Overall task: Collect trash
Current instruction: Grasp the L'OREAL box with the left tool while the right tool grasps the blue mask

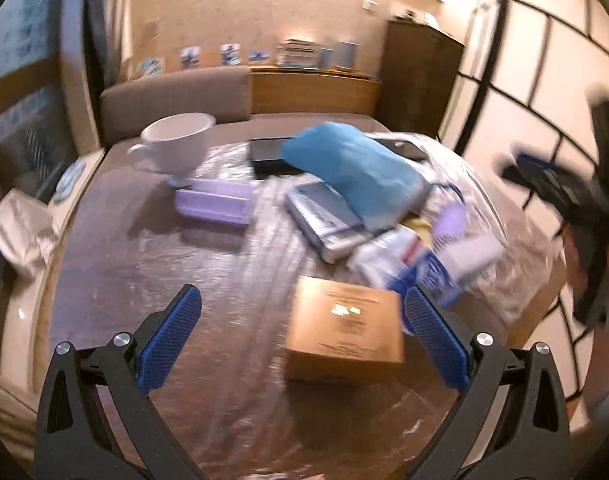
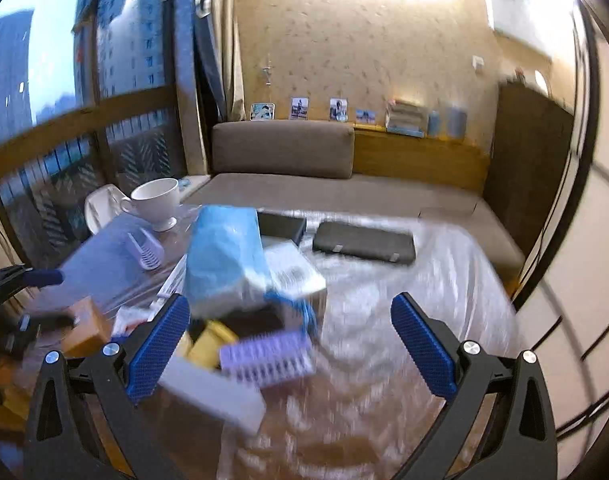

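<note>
A pile of clutter lies on a round table covered in clear plastic (image 1: 152, 248). It holds a blue bag (image 1: 352, 164), a brown cardboard box (image 1: 344, 332), crumpled white and blue wrappers (image 1: 400, 260) and a lilac comb-like piece (image 2: 264, 356). My left gripper (image 1: 302, 334) is open and empty above the table, with the box between its fingers. My right gripper (image 2: 290, 340) is open and empty over the pile, above the lilac piece and a white box (image 2: 216, 396). The blue bag also shows in the right wrist view (image 2: 224, 256). The right gripper shows blurred at the right edge of the left wrist view (image 1: 560, 188).
A white cup (image 1: 176, 144) stands at the table's far left beside a lilac holder (image 1: 212, 204). A grey book (image 1: 324, 220) lies under the bag. Dark flat cases (image 2: 364, 242) lie at the far side. A brown sofa (image 2: 284, 148) and window (image 2: 44, 60) are behind.
</note>
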